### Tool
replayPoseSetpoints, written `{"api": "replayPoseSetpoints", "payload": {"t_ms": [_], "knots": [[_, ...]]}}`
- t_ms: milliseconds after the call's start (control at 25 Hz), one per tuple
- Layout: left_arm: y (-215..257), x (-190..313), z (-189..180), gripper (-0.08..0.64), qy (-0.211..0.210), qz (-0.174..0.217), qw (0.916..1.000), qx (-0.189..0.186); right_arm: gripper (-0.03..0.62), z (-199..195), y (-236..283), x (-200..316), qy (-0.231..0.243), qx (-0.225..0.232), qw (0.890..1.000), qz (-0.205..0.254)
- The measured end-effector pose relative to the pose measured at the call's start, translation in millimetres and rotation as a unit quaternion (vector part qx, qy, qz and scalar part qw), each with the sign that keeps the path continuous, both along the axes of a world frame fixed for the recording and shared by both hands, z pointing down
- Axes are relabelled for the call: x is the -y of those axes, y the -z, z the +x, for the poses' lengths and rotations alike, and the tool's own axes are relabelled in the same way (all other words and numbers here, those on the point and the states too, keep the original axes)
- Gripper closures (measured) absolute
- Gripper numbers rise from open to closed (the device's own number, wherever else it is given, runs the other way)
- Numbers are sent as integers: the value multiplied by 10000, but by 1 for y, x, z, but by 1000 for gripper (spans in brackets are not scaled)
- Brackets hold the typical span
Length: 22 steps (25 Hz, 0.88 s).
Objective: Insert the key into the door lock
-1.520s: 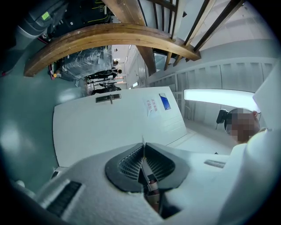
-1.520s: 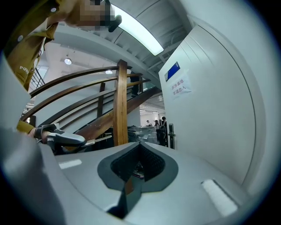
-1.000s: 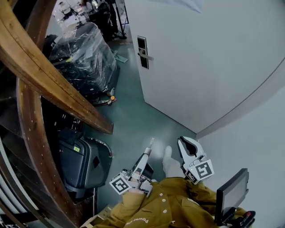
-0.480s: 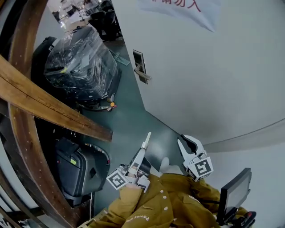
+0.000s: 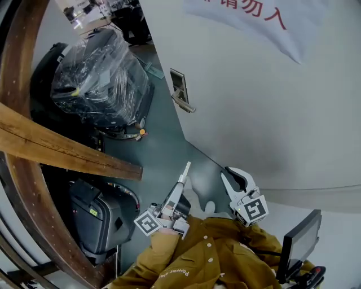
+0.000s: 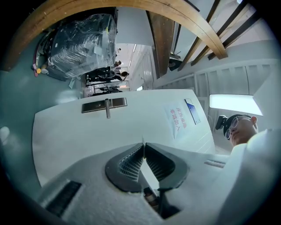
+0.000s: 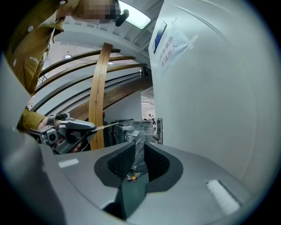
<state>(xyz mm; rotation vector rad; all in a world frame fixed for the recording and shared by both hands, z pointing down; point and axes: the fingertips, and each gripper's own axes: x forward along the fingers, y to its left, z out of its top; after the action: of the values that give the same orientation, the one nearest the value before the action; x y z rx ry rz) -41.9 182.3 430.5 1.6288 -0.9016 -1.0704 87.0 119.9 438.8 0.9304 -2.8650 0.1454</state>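
A white door [image 5: 242,96] carries a dark lock plate with a metal lever handle [image 5: 180,91]. The plate also shows ahead in the left gripper view [image 6: 104,104] and small in the right gripper view [image 7: 159,129]. My left gripper [image 5: 181,180] is shut on a thin silver key [image 5: 186,168] that points at the door, well short of the lock. The key's edge shows between those jaws [image 6: 143,145]. My right gripper [image 5: 226,176] hangs beside it near the door, jaws a little apart with nothing between them [image 7: 139,149].
A plastic-wrapped load [image 5: 96,79] stands on the grey-green floor left of the door. Curved wooden beams [image 5: 56,149] and a black case [image 5: 98,217] fill the left side. A sign with red lettering [image 5: 254,14] hangs on the door. A black screen [image 5: 299,242] sits at lower right.
Both grippers have travelled forward toward the door, which now fills more of the view. The left gripper has come up, so the key points along the floor toward the door.
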Motion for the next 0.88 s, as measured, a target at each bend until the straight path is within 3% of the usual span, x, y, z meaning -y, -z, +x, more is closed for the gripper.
{"api": "replayPoseSetpoints", "payload": {"t_ms": [240, 400, 680, 880], "knots": [[-5, 65, -37, 538, -190, -76, 9997, -92, 517, -36, -6, 56, -61, -7, 10000, -49], [-12, 106, -69, 538, -333, -141, 9993, 1, 459, -72, -12, 101, -19, -85, 10000, -43], [-23, 157, -104, 538, -546, -275, 9981, -100, 436, -109, -15, 169, -219, -176, 9996, -75], [-20, 182, -112, 538, -498, -240, 9984, -146, 401, -135, -17, 203, 166, -651, 9967, 455]]}}
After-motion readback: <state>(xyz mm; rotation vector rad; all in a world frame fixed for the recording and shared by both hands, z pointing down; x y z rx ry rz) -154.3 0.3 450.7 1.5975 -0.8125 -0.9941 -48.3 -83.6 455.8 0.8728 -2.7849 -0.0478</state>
